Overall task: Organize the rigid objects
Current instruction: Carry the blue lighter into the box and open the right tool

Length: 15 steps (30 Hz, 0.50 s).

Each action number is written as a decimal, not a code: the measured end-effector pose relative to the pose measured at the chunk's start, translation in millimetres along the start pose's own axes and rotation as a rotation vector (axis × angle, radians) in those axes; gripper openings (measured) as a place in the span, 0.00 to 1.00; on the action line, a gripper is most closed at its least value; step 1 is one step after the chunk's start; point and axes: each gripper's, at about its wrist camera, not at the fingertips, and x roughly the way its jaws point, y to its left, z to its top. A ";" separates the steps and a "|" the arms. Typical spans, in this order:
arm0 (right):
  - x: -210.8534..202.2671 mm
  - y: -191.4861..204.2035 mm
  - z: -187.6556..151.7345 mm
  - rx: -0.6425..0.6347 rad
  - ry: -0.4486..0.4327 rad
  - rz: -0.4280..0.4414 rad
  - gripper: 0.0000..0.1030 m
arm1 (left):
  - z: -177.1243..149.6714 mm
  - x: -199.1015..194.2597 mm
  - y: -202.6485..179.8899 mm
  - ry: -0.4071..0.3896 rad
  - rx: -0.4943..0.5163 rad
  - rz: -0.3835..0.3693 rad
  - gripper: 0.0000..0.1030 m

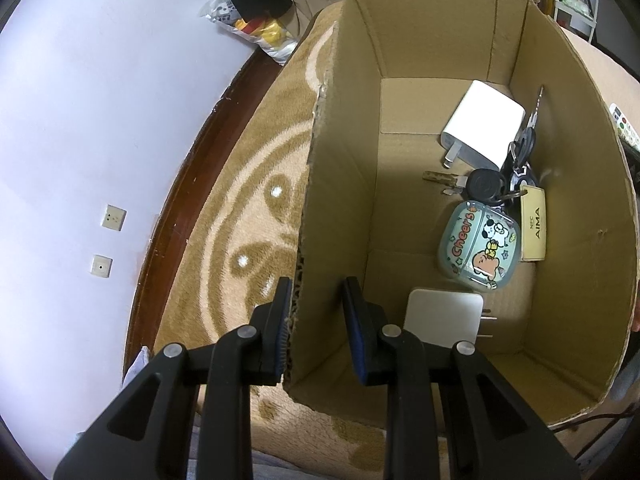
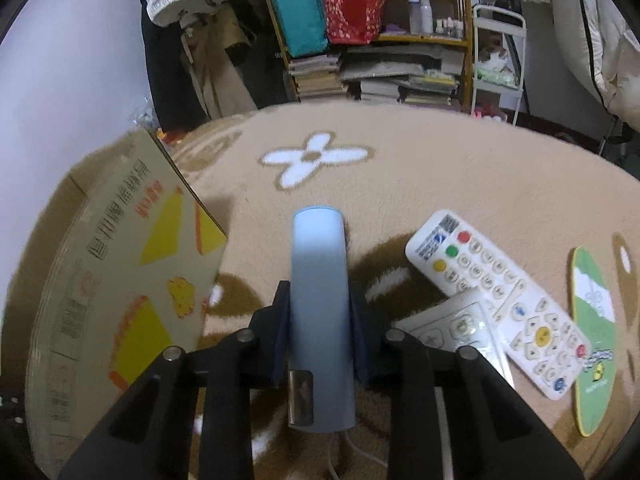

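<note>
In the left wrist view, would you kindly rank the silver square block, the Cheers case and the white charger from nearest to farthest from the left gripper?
From the left gripper:
1. Silver square block, just right of the fingers.
2. Cheers case, mid-box.
3. White charger, toward the far wall.

The cardboard box (image 1: 460, 40) stands on the blanket (image 1: 240, 200). Inside it, the charger (image 1: 482, 126) lies at the far end, the keys (image 1: 500, 184) just nearer, the case (image 1: 478, 246) nearer still. Two remotes (image 2: 500, 292) overlap on the blanket right of the box.

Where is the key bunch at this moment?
In the left wrist view, the key bunch lies inside the cardboard box, right side, between the white charger and cartoon case.
</note>
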 end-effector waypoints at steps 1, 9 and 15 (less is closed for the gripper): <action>-7.3 1.2 3.1 0.005 -0.016 0.014 0.28 | -0.1 -0.3 -0.7 0.000 0.001 0.001 0.24; -59.0 29.6 20.4 -0.040 -0.129 0.102 0.28 | 0.1 -0.7 -1.7 0.000 0.000 0.001 0.24; -85.3 63.3 19.8 -0.110 -0.161 0.169 0.28 | 0.8 -1.1 0.9 -0.004 -0.002 0.003 0.24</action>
